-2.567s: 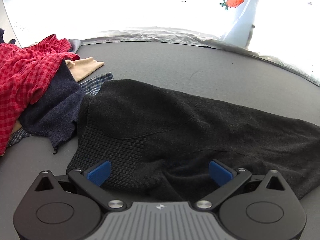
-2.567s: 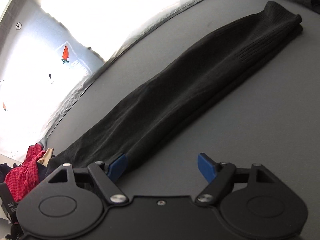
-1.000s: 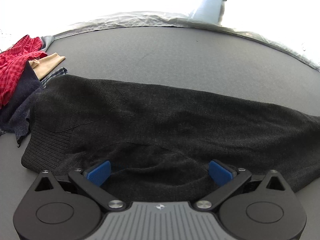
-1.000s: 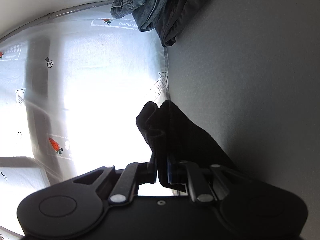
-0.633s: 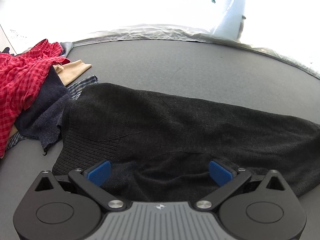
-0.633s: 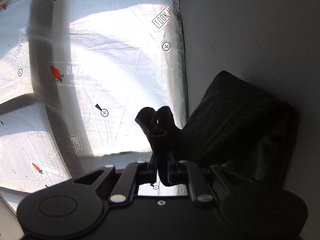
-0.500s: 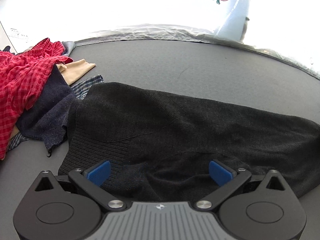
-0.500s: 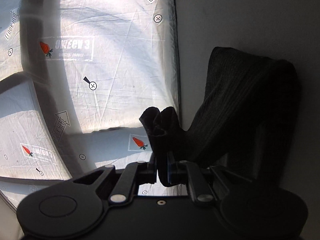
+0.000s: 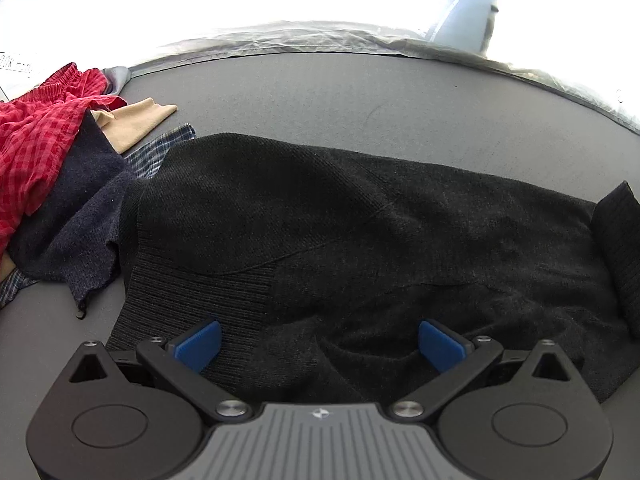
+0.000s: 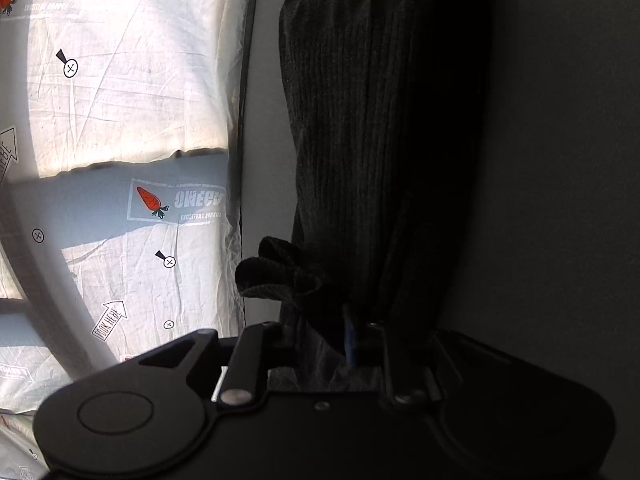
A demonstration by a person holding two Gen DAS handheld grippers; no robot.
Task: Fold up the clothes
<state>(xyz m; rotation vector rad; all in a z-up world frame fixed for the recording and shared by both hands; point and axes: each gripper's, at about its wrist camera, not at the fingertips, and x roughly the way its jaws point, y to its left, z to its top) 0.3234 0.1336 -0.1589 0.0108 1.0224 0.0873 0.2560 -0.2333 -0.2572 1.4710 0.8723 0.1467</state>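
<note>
Sweater (image 9: 360,232) on grey tabletop (image 9: 360,92)

My left gripper (image 9: 318,344) is angled steeply down, jaws spread wide, blue pads (image 9: 198,344) clamping nothing. My right gripper (image 10: 320,338) points shallowly down; its jaws have just been opening, now part-open with bunched black sleeve (image 10: 384,140) between them.

A dark grey table (image 9: 400,92) stands over a sunlit white sheet (image 10: 132,92), perhaps a floor cover, printed with carrots (image 10: 150,200).
</note>
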